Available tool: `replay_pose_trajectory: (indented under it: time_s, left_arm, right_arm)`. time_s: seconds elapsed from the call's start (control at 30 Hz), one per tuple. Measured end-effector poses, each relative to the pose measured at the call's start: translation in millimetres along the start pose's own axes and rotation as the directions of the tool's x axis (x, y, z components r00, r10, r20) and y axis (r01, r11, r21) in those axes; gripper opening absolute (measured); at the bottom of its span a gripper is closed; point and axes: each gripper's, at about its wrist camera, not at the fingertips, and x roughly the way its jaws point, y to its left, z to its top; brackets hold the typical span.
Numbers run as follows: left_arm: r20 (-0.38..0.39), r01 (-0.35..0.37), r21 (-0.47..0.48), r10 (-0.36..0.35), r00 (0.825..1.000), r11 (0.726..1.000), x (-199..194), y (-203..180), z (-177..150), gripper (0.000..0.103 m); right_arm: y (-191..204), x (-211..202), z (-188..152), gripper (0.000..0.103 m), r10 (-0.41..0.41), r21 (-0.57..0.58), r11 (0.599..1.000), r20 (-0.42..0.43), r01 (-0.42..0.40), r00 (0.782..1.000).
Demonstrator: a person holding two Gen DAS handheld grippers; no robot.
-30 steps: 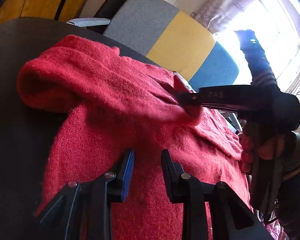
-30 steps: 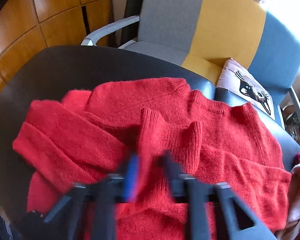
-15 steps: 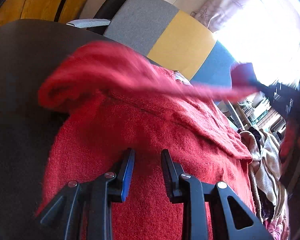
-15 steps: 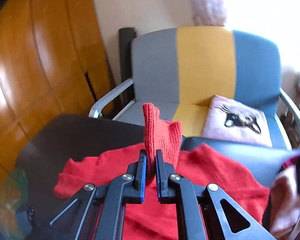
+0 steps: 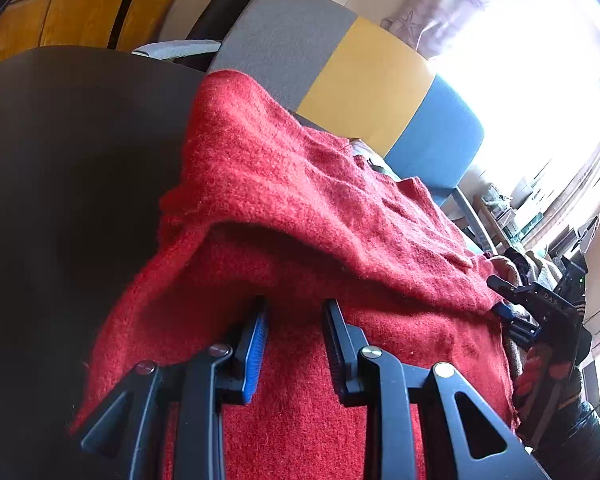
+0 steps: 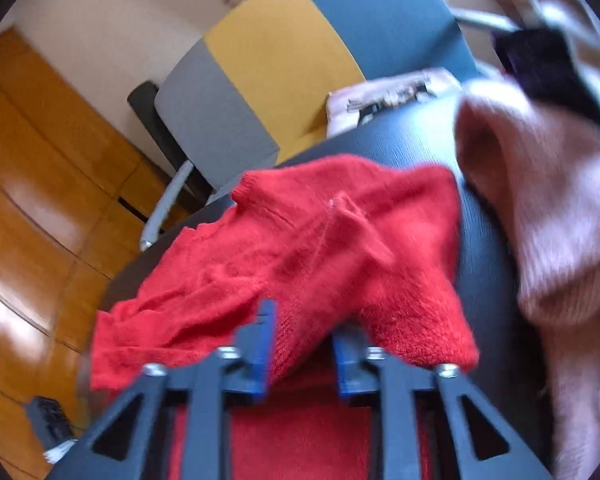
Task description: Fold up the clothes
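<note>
Behind your dark round table (image 5: 80, 168) stands a grey, yellow and blue chair (image 5: 340, 72). Your fuzzy red knitted sweater (image 5: 300, 208) lies on the table. Your left gripper (image 5: 296, 340) rests on it, jaws apart, so it stays put. Your right gripper (image 6: 304, 344) is opening, with the sleeve fold between its jaws.

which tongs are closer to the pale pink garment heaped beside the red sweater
Right. The right tongs, jaws opening over the red sweater, sit right beside the pale pink garment. The left tongs rest on the sweater's opposite side.
</note>
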Motion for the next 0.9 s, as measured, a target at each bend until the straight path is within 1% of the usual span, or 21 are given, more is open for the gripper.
replay_pose_trajectory:
  time_s: [0.07,0.17,0.23,0.27,0.3,0.33,0.4,0.47,0.53,0.57,0.63,0.67,0.7,0.73,0.77,0.8,0.83,0.87,0.9]
  left_arm:
    - [0.0,0.0,-0.001,0.0,1.0,1.0,1,-2,1,0.027]
    - [-0.009,-0.008,-0.005,0.007,1.0,1.0,0,-5,2,0.027]
    - [-0.05,0.001,-0.027,-0.002,0.999,1.0,-7,-6,5,0.027]
    - [-0.075,0.009,-0.042,-0.013,0.997,0.999,-11,-7,6,0.027]
    - [-0.072,0.013,-0.051,-0.017,0.997,0.999,-18,-6,11,0.027]
    - [-0.044,0.012,-0.053,-0.015,0.999,0.999,-28,-2,19,0.027]
    - [0.013,0.01,-0.056,-0.01,1.0,0.998,-47,6,36,0.027]
    - [0.063,-0.005,-0.046,0.008,0.998,0.999,-64,12,58,0.027]
    - [0.084,-0.052,0.022,0.05,0.995,0.998,-64,12,87,0.029]
    - [0.072,-0.071,0.055,0.067,0.995,0.996,-57,10,100,0.029]
    - [-0.002,-0.094,0.101,0.095,0.995,0.99,-32,9,125,0.03]
    - [-0.06,-0.084,0.076,0.089,0.994,0.994,-16,16,135,0.031]
    - [-0.12,-0.064,0.03,0.067,0.991,0.998,1,25,144,0.031]
    - [-0.163,-0.041,-0.024,0.037,0.986,0.999,14,35,150,0.031]
    - [-0.188,-0.016,-0.086,-0.001,0.982,0.996,24,46,154,0.031]
    - [-0.206,0.041,-0.124,-0.066,0.976,0.991,32,57,156,0.031]
    - [-0.219,0.101,-0.171,-0.138,0.966,0.98,39,69,157,0.031]
    - [-0.223,0.126,-0.249,-0.184,0.957,0.96,48,80,159,0.031]
    - [-0.221,0.142,-0.304,-0.215,0.951,0.942,54,88,159,0.031]
  right_arm:
    - [-1,-1,1,0.039,0.023,0.023,0.999,0.005,-0.023,1.0]
    - [4,2,5,0.04,0.016,0.01,1.0,0.003,-0.016,1.0]
    - [7,5,7,0.04,0.002,0.0,1.0,-0.006,-0.002,1.0]
    - [8,7,8,0.038,-0.009,-0.009,1.0,-0.012,0.009,1.0]
    - [8,8,9,0.032,-0.023,-0.019,1.0,-0.018,0.023,1.0]
    - [7,8,10,0.029,-0.038,-0.031,0.999,-0.024,0.037,0.999]
    - [2,9,9,0.015,-0.063,-0.058,0.996,-0.031,0.061,0.998]
    - [-2,9,6,0.011,-0.073,-0.087,0.994,-0.023,0.071,0.997]
    - [-2,8,2,0.011,-0.074,-0.118,0.99,-0.006,0.073,0.997]
    - [-2,9,0,0.011,-0.074,-0.127,0.989,-0.001,0.073,0.997]
    - [-4,9,-1,0.011,-0.063,-0.123,0.99,0.002,0.063,0.998]
    - [-7,9,-1,0.01,-0.053,-0.115,0.992,0.003,0.053,0.999]
    - [-9,9,-1,0.01,-0.042,-0.106,0.993,0.004,0.042,0.999]
    - [-11,9,-1,0.01,-0.033,-0.099,0.994,0.004,0.033,0.999]
    - [-12,9,0,0.01,-0.026,-0.094,0.995,0.004,0.026,1.0]
    - [-13,9,0,0.01,-0.02,-0.091,0.996,0.004,0.02,1.0]
    - [-13,9,0,0.01,-0.015,-0.088,0.996,0.004,0.016,1.0]
    - [-14,9,0,0.01,-0.011,-0.085,0.996,0.004,0.011,1.0]
    - [-14,9,0,0.01,-0.006,-0.083,0.997,0.003,0.006,1.0]
